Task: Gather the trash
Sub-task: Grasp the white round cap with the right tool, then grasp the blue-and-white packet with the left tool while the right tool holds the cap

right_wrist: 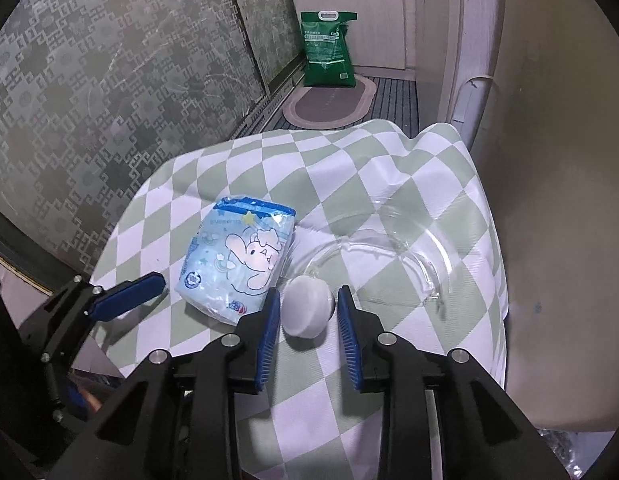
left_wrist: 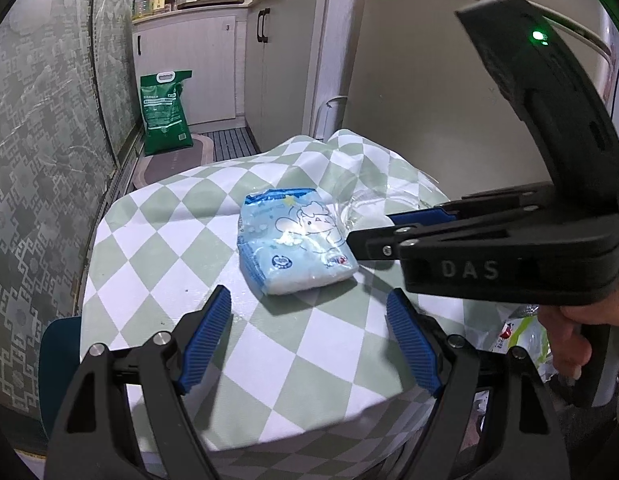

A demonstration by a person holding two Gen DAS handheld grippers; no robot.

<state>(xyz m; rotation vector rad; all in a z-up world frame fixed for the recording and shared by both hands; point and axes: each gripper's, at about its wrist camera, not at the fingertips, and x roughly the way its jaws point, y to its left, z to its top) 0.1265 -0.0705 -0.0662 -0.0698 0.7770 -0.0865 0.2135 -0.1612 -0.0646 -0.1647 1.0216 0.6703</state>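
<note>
Right gripper [right_wrist: 308, 300], jaws apart, bracketed a grey-white ball [right_wrist: 308, 306] on the checkered tablecloth [right_wrist: 237, 168]; pad contact could not be judged from this view. A blue tissue pack [right_wrist: 237, 258] lay at the ball's ten o'clock, just beside it. A clear plastic dish [right_wrist: 393, 256] sat at its one o'clock. Left gripper [left_wrist: 309, 320], jaws wide apart and empty, hovered at the pack's six o'clock. A green sack [left_wrist: 165, 110] stood on the floor beyond.

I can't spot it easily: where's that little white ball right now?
In the right wrist view the white ball lies on the checkered tablecloth, between the right claw fingers, beside the blue tissue pack.
</note>
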